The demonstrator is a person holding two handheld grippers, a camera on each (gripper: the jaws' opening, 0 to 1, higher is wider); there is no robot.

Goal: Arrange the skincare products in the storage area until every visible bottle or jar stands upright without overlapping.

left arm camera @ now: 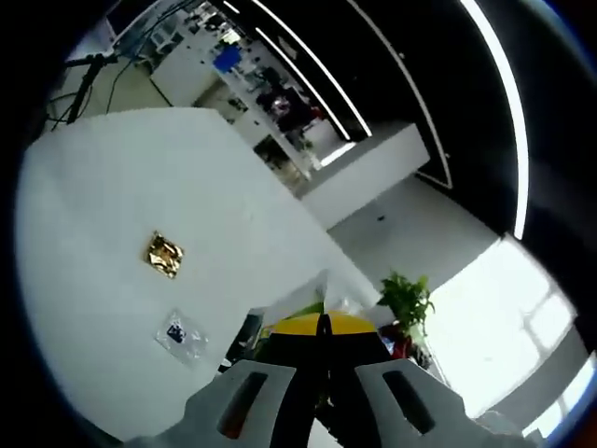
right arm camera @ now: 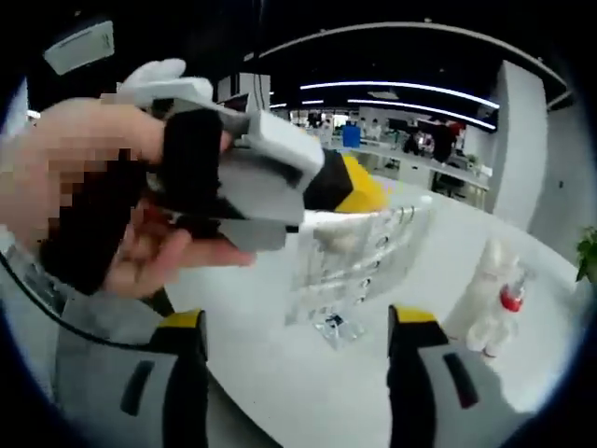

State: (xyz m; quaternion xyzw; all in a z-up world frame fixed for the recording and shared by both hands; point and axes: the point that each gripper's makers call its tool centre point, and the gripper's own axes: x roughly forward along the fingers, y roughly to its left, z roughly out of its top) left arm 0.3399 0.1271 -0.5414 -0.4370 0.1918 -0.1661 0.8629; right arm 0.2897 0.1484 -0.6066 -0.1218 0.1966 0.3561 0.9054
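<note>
While the right gripper gapes empty, white bottles, one red-capped, stand far right on the table. Left gripper jaws sit together, left of the clear organizer.

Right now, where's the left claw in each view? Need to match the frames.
Left gripper view: the left claw rises from bottom centre, its yellow tips closed together.
Right gripper view: the left claw comes in from the upper left, held in a hand, with its yellow tip beside the clear rack.
Shared landmark: the white table, which in the right gripper view lies under the rack.
</note>
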